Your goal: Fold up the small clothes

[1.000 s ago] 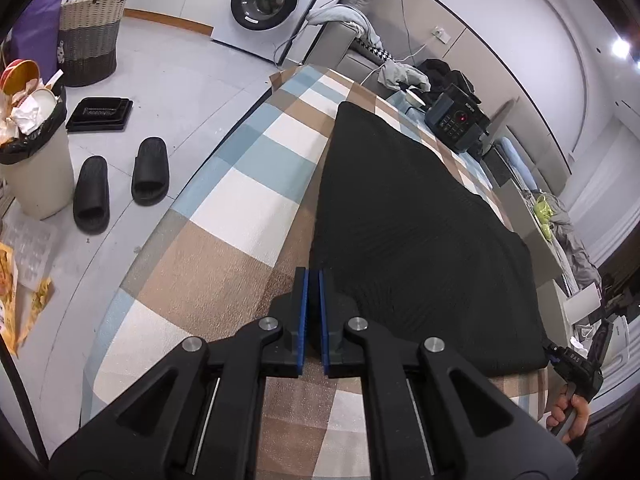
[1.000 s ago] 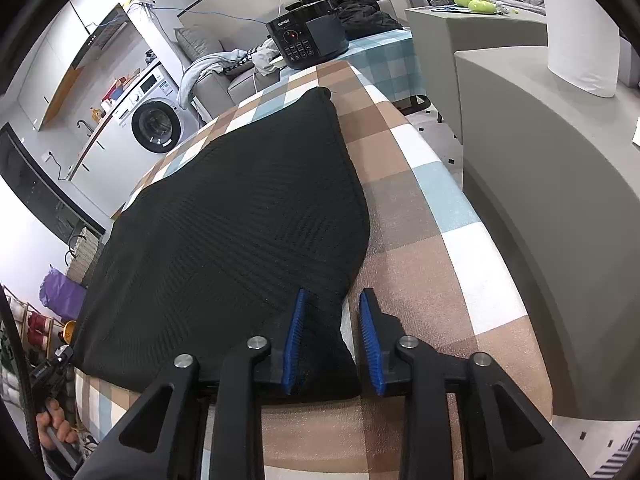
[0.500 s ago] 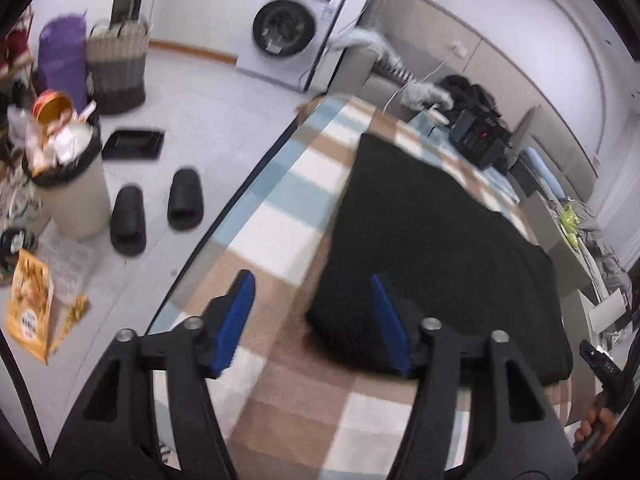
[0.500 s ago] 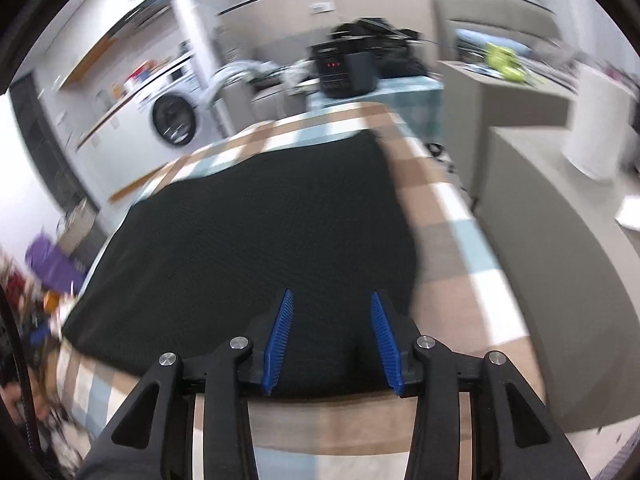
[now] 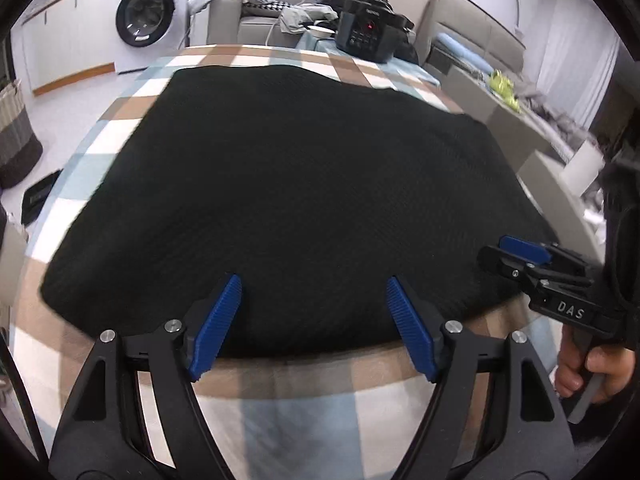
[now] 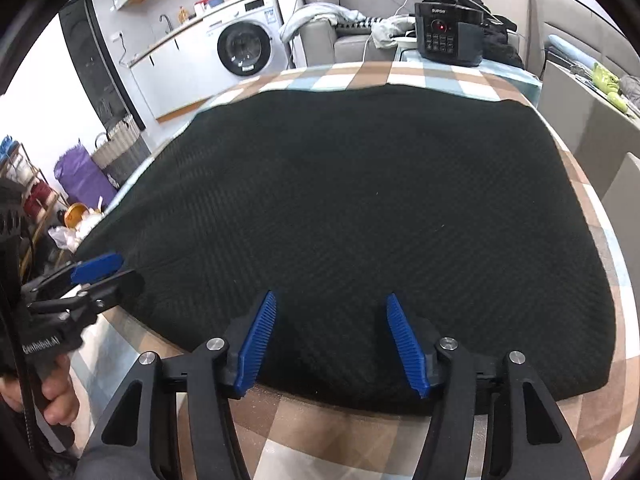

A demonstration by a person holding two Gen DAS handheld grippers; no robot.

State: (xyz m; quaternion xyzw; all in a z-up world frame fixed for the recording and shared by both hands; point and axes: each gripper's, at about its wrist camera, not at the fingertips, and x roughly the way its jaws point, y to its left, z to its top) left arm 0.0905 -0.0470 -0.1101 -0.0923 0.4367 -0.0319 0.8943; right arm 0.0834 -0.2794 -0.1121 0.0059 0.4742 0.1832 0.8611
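Observation:
A black knit garment (image 5: 296,184) lies flat and folded on the checked tablecloth (image 5: 280,404); it also fills the right wrist view (image 6: 380,208). My left gripper (image 5: 314,324) is open and empty, its blue pads over the garment's near edge. My right gripper (image 6: 332,340) is open and empty over the same near edge, further right. Each gripper shows in the other's view: the right one (image 5: 520,250) at the garment's right corner, the left one (image 6: 96,264) at its left corner.
A black cooker (image 6: 448,36) stands at the table's far end. A washing machine (image 6: 244,48) and a grey sofa (image 6: 332,40) stand behind. A woven basket (image 6: 116,148) and a purple bag (image 6: 80,176) sit on the floor to the left. A grey cabinet (image 6: 592,120) borders the table's right.
Both grippers have let go of the garment's near corners and opened wide. Both have swung inward and now face the garment's near edge head-on.

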